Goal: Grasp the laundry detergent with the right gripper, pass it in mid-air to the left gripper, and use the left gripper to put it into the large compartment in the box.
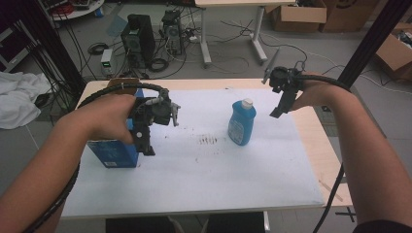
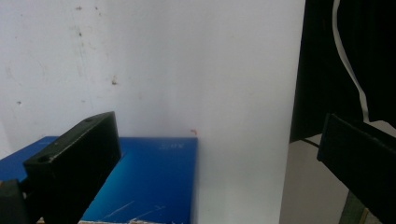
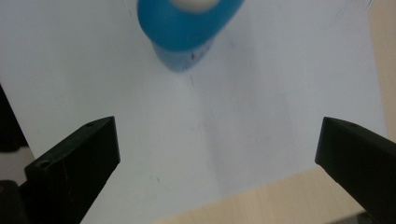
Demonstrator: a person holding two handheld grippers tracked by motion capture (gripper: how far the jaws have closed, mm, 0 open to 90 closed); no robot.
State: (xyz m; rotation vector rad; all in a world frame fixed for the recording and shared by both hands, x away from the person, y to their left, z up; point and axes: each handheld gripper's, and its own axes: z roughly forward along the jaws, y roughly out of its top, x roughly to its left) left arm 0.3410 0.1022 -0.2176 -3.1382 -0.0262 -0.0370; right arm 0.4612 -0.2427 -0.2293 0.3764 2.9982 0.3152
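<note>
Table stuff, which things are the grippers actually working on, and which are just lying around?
Likely in play:
blue box, under the left gripper
blue bottle, near the right gripper

Lying about:
white cloth
cardboard boxes
computer towers

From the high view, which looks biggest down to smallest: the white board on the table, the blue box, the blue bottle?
1. White board, by far the largest.
2. Blue box, partly hidden behind the left claw.
3. Blue bottle, though it stands farther from the camera, so that gap is unsure.
</note>
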